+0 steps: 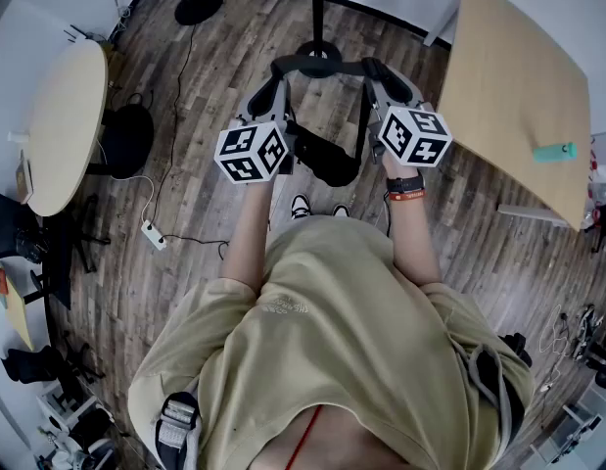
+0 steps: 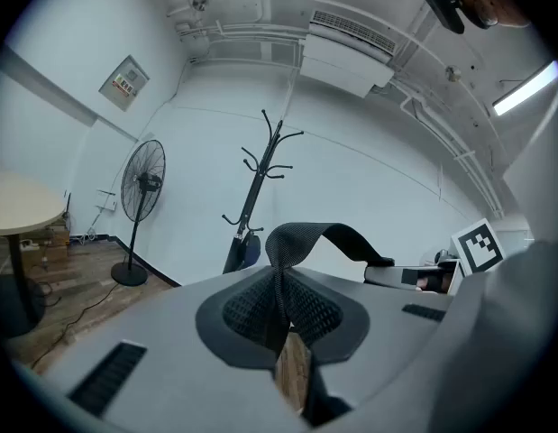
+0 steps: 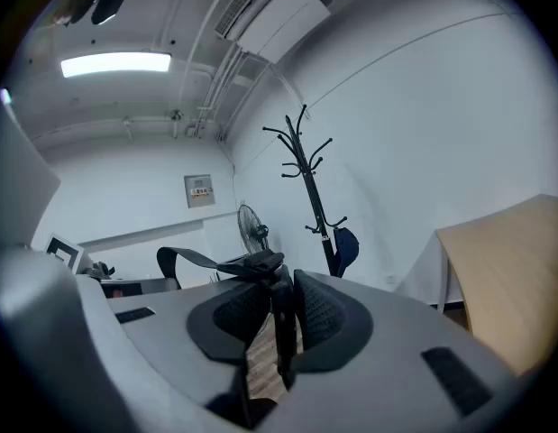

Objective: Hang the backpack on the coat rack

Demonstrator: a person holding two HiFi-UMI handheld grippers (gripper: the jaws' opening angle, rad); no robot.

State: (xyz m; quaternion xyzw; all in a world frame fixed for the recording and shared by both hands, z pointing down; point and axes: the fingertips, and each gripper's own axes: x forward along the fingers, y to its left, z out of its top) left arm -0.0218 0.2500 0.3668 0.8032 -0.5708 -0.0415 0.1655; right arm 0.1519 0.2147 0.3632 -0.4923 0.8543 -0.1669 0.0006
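A black backpack (image 1: 329, 161) hangs between my two grippers, held up by its strap (image 1: 322, 65), which arcs from one to the other. My left gripper (image 1: 279, 76) is shut on the mesh strap (image 2: 288, 242), which is pinched between its pads in the left gripper view. My right gripper (image 1: 373, 70) is shut on the strap's other end (image 3: 280, 314). The black coat rack (image 2: 260, 174) stands straight ahead by the white wall. Its pole and round base (image 1: 318, 49) lie just beyond the strap in the head view. A dark blue item (image 3: 345, 246) hangs low on the coat rack (image 3: 307, 183).
A standing fan (image 2: 141, 192) is left of the rack. Its base (image 1: 198, 6) shows on the wood floor. A round table (image 1: 60, 130) and a dark chair (image 1: 126, 137) are at the left. A rectangular wooden table (image 1: 513, 81) is at the right. A power strip (image 1: 153, 235) and cable lie on the floor.
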